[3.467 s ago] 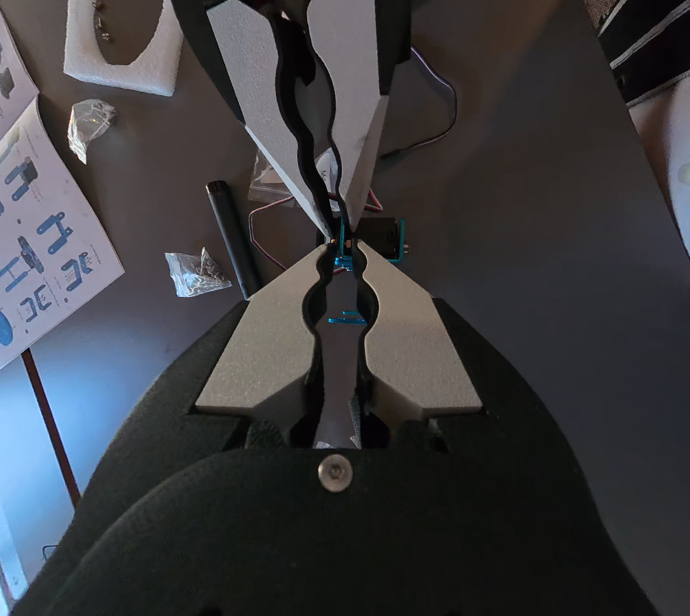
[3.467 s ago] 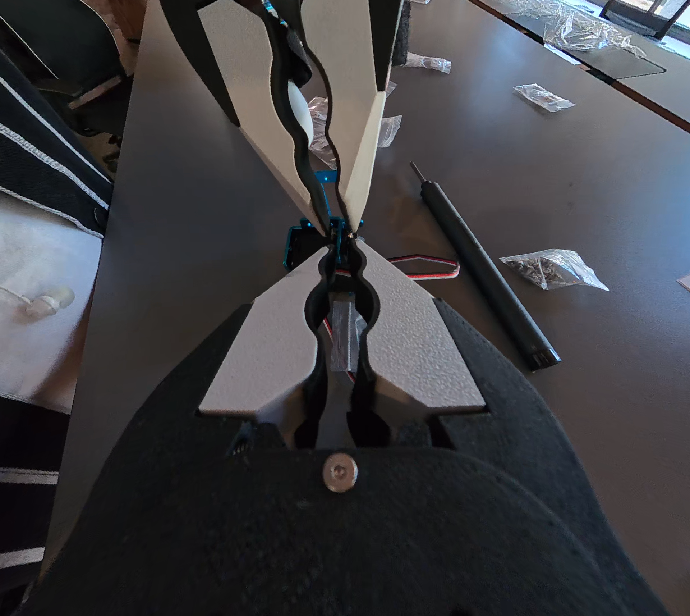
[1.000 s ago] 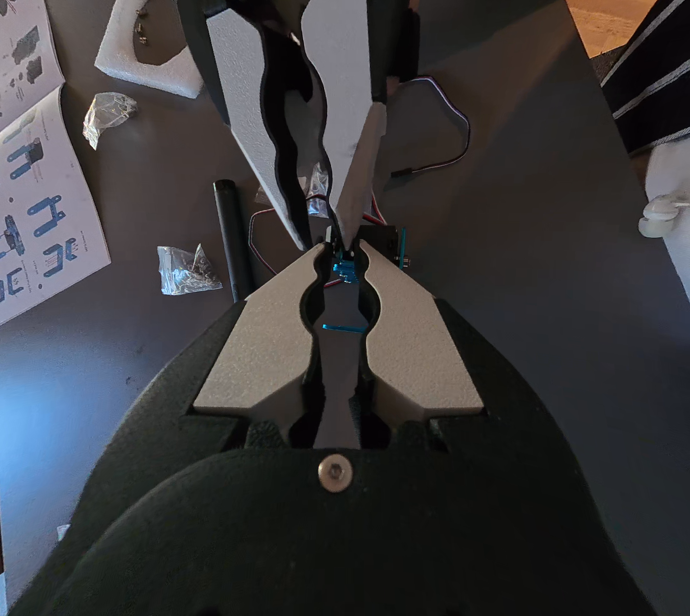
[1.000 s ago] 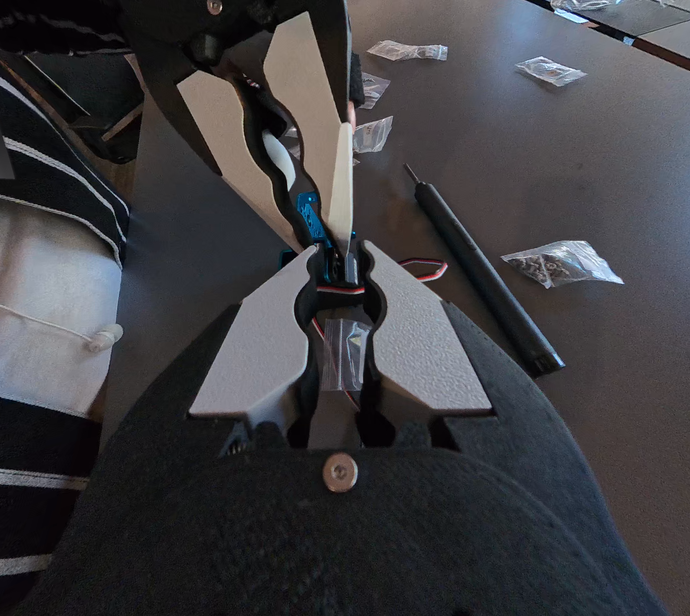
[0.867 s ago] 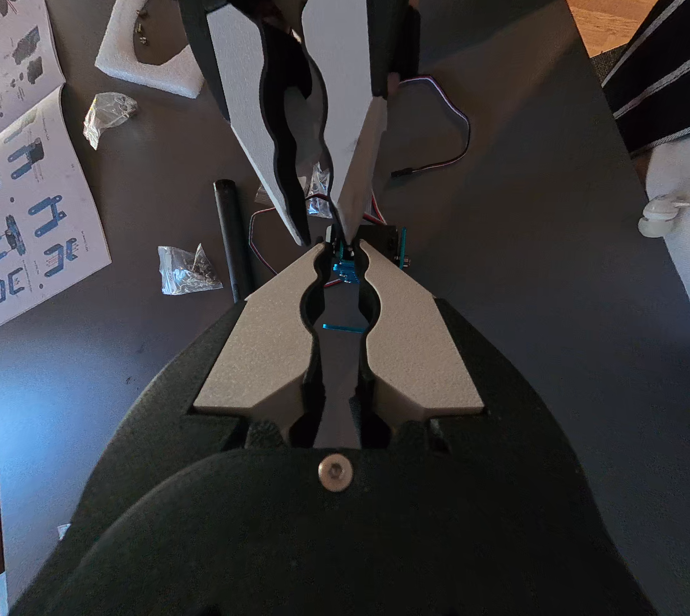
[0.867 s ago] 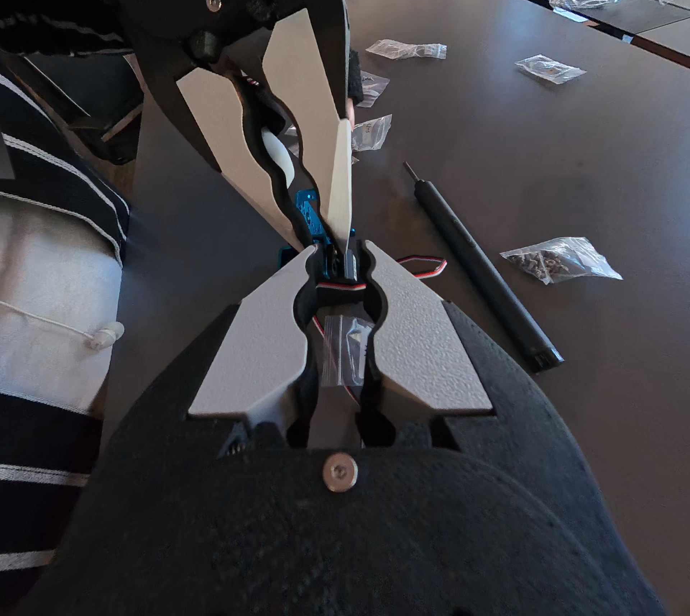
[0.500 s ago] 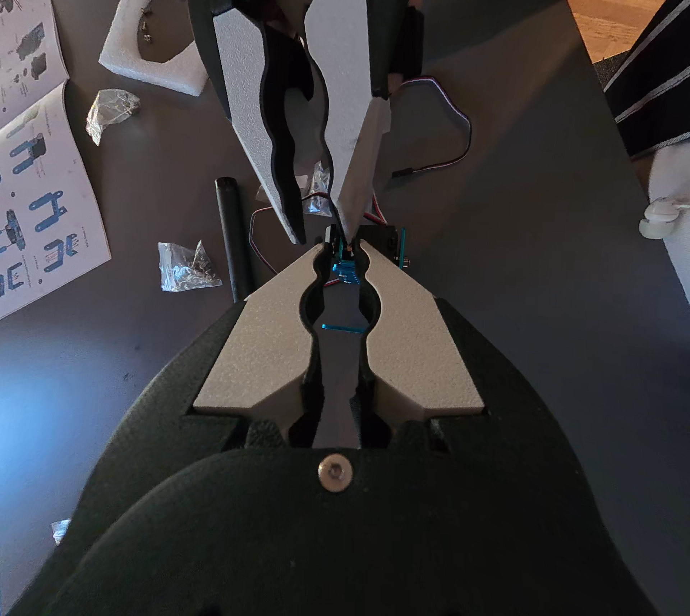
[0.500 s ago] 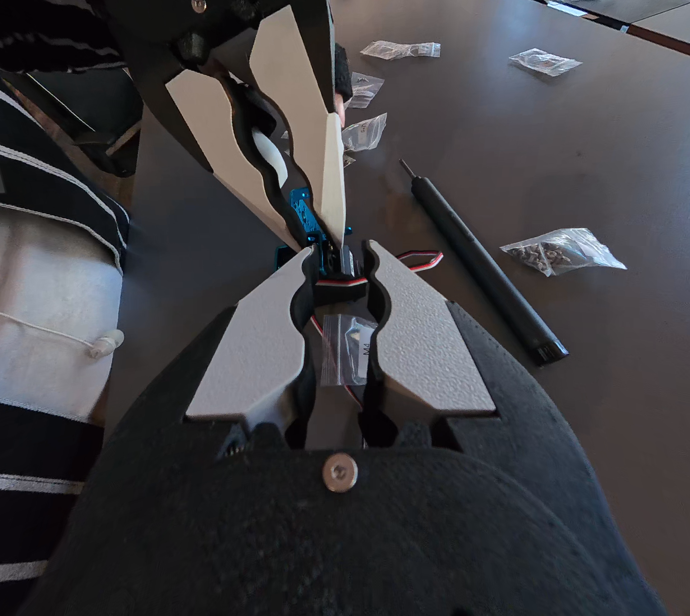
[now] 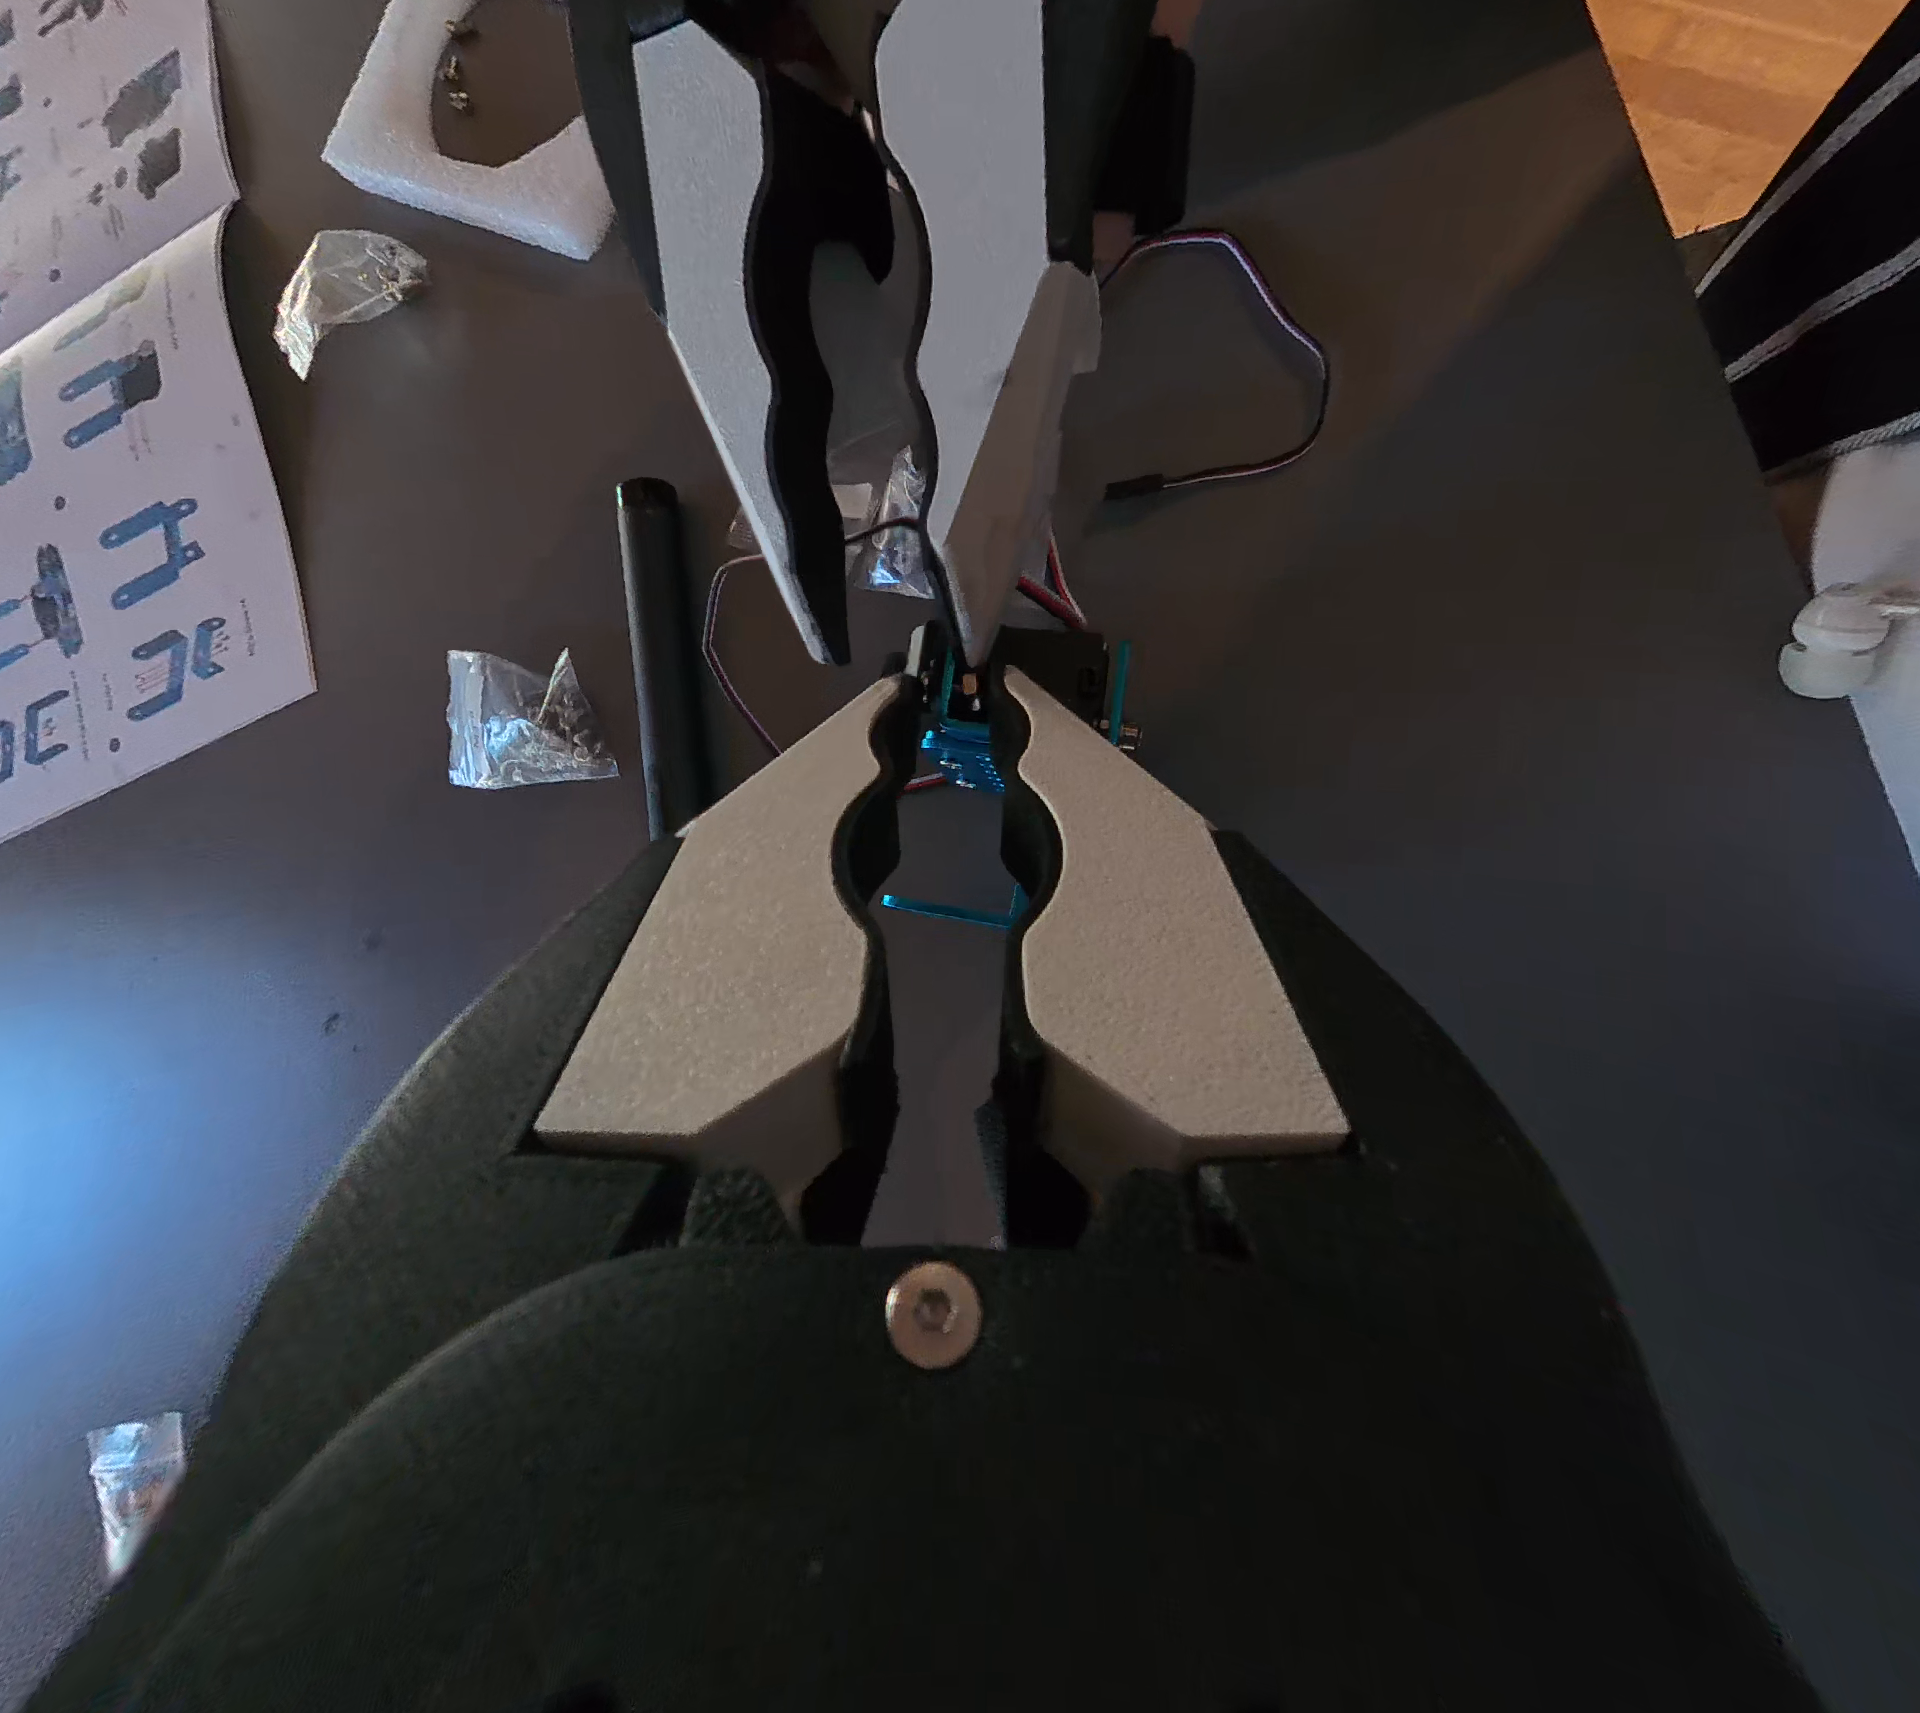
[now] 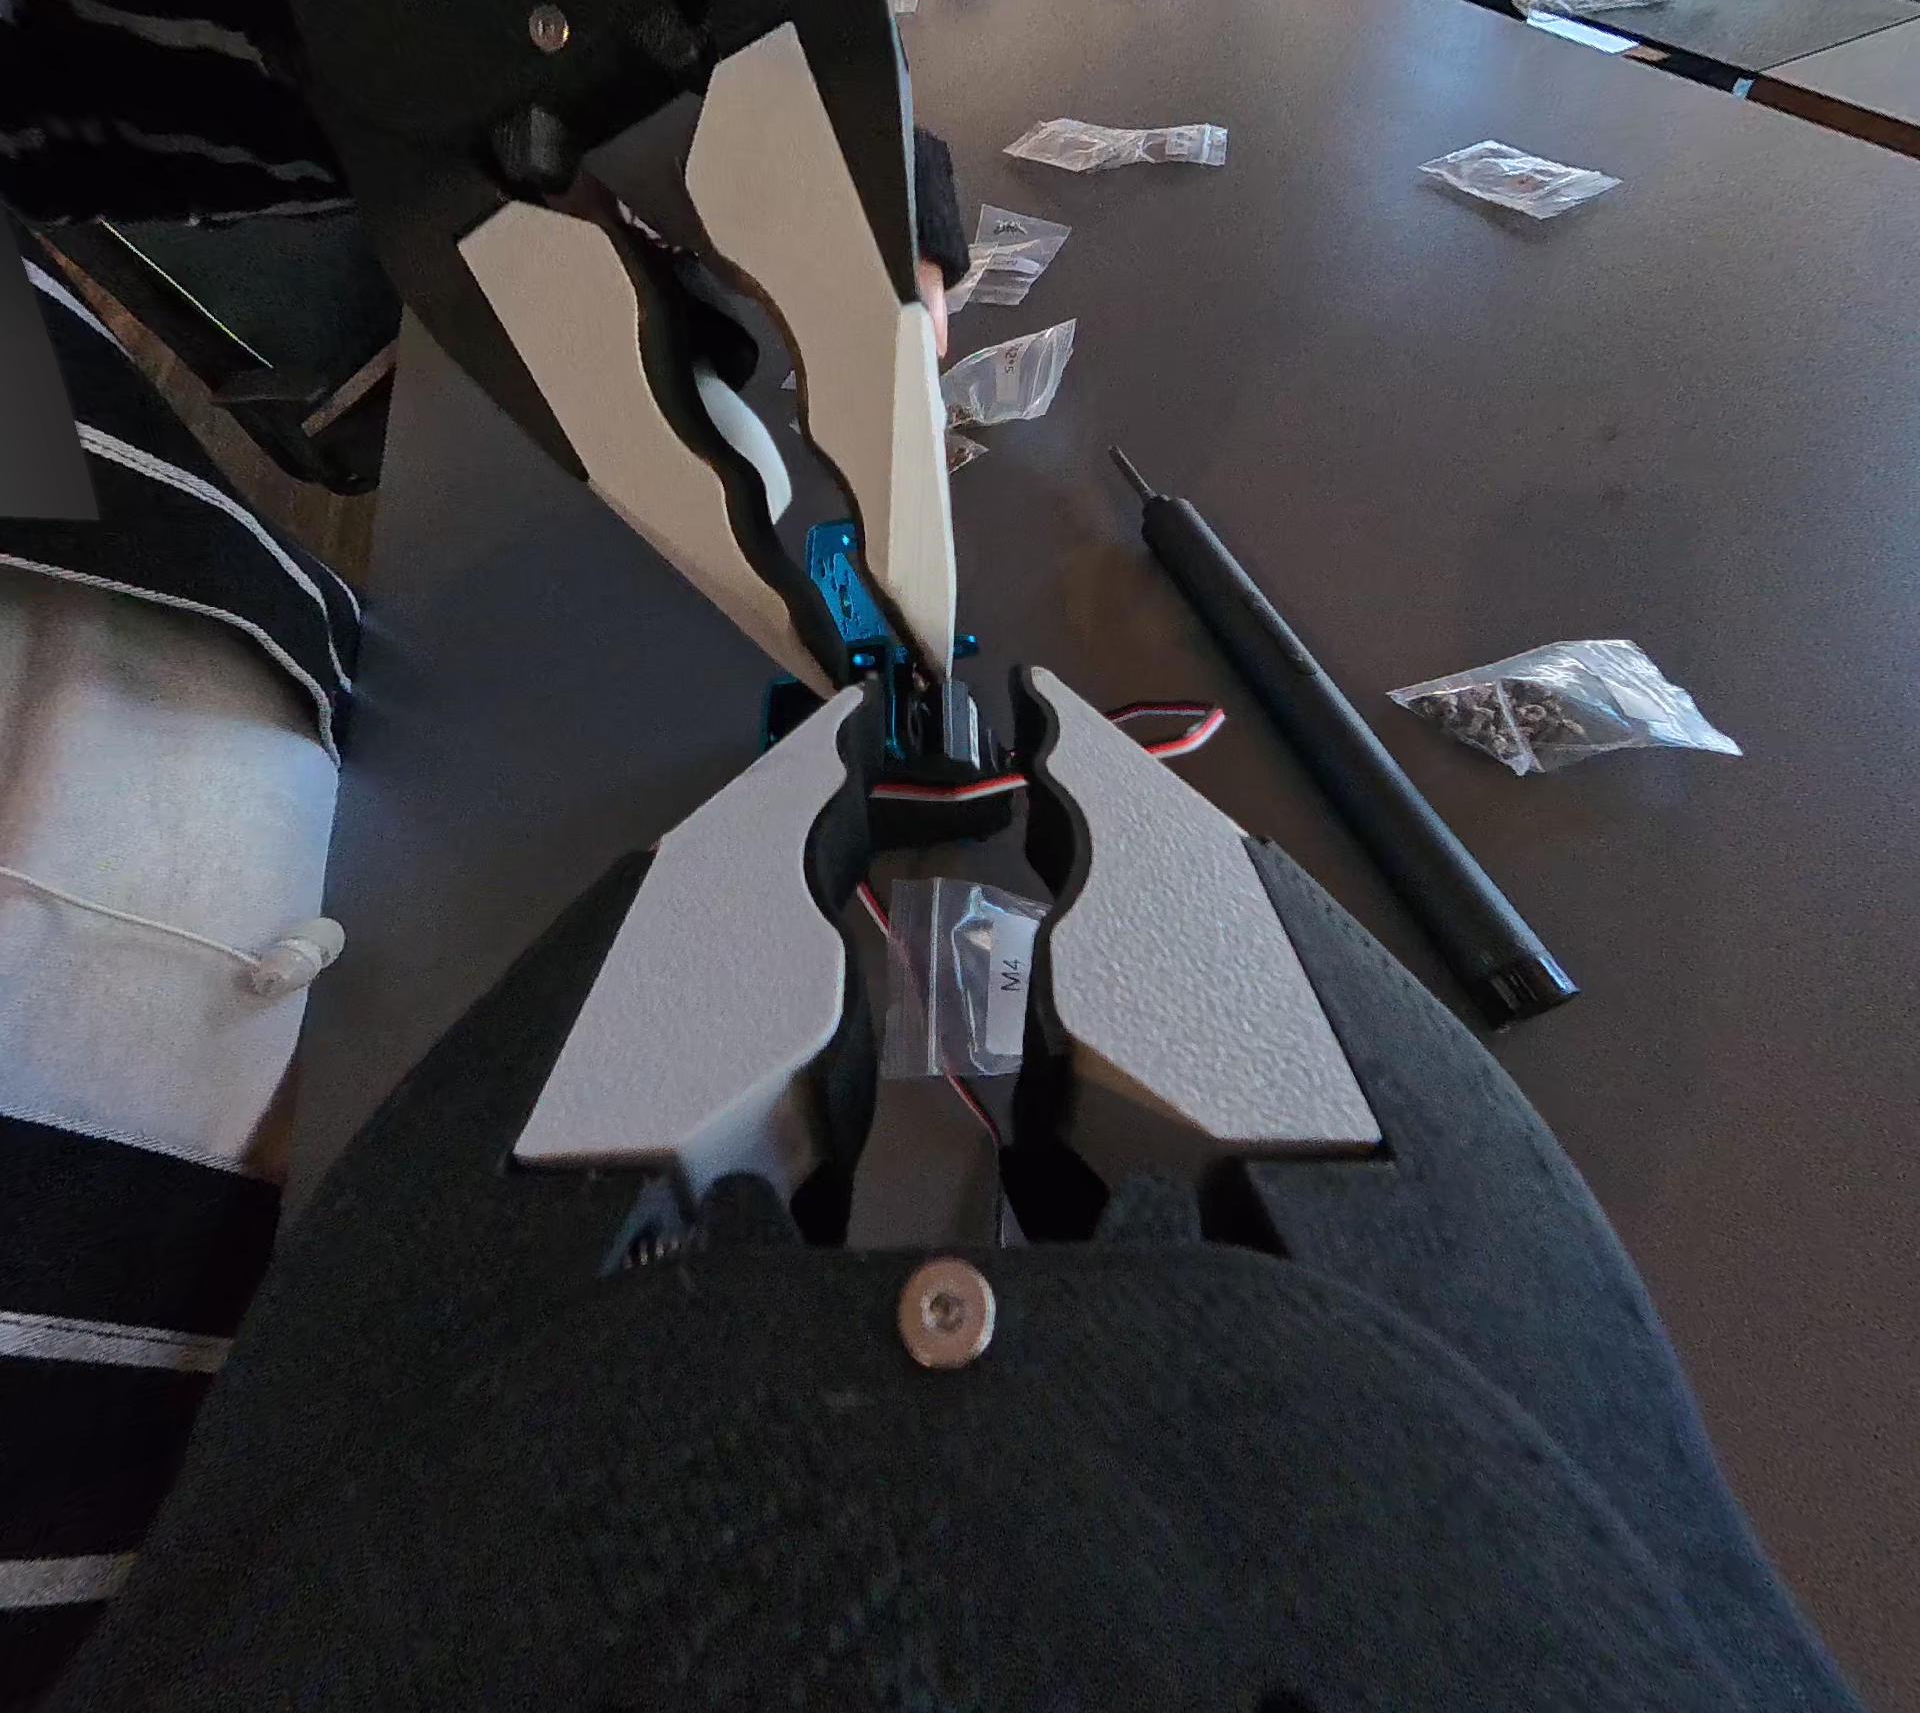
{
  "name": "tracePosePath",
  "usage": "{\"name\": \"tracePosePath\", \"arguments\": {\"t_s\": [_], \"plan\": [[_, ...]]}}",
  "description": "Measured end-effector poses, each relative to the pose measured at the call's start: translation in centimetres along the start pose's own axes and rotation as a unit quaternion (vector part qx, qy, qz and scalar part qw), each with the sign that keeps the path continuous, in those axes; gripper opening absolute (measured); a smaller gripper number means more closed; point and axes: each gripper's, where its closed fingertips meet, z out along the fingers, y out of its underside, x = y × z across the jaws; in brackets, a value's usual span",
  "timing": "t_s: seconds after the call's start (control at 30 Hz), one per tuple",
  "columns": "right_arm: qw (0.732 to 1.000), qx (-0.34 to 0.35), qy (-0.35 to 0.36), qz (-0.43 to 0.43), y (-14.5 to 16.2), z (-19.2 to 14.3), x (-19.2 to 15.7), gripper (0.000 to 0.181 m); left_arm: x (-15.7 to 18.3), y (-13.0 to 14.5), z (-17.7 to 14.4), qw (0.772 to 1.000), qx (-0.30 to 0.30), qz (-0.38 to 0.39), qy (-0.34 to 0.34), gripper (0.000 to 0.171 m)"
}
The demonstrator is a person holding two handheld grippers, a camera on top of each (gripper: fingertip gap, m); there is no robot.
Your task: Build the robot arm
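- Since a second earlier, the right gripper (image 10: pixel 945 687) had been spread wider, its fingertips drawn apart around the black servo (image 10: pixel 940 728) instead of being pressed against it.
- At this moment the right gripper was released, the servo lying between its parted fingertips; contact could not be told.
- The left gripper (image 9: pixel 961 687) was kept clenched on the blue bracket (image 9: pixel 961 744) fixed to the servo, with the assembly held just above or on the dark worktop (image 9: pixel 1455 728).
- In the right wrist view, the left gripper (image 10: pixel 894 661) was seen reaching in from the opposite side, tip to tip with the right one.
- A red, white and black cable (image 9: pixel 1247 375) was trailed from the servo across the worktop.
- A black screwdriver (image 10: pixel 1340 759) was laid just beside the grippers, and a clear bag of screws (image 10: pixel 1548 707) near it.
- A small clear bag with a white label (image 10: pixel 971 977) was lying under the right gripper.
- An open instruction booklet (image 9: pixel 125 416) and a white foam piece (image 9: pixel 457 94) were placed well apart from the grippers.
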Motion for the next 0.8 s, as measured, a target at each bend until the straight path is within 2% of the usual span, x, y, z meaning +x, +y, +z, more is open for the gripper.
{"name": "tracePosePath", "arguments": {"t_s": [0.1,0.4,0.67,0.8], "plan": [[1.0,-0.005,-0.004,0.002,0.32,0.12,0.01,0.023,0.19,0.08,-0.12,1.0,0.003,-0.019,0.011,0.017],[1.0,-0.009,-0.02,-0.011,0.44,0.28,-0.41,0.013,0.03,0.45,-0.43,0.999,-0.011,-0.035,0.013,0.017],[0.999,-0.006,-0.022,-0.024,0.14,0.24,-0.7,0.02,0.09,0.3,-0.25,0.998,0.005,-0.057,0.011,0.014],[0.998,-0.013,-0.001,-0.053,0.0,0.31,-0.87,0.019,0.18,0.32,-0.29,0.998,0.01,-0.056,0.006,0.014]]}}
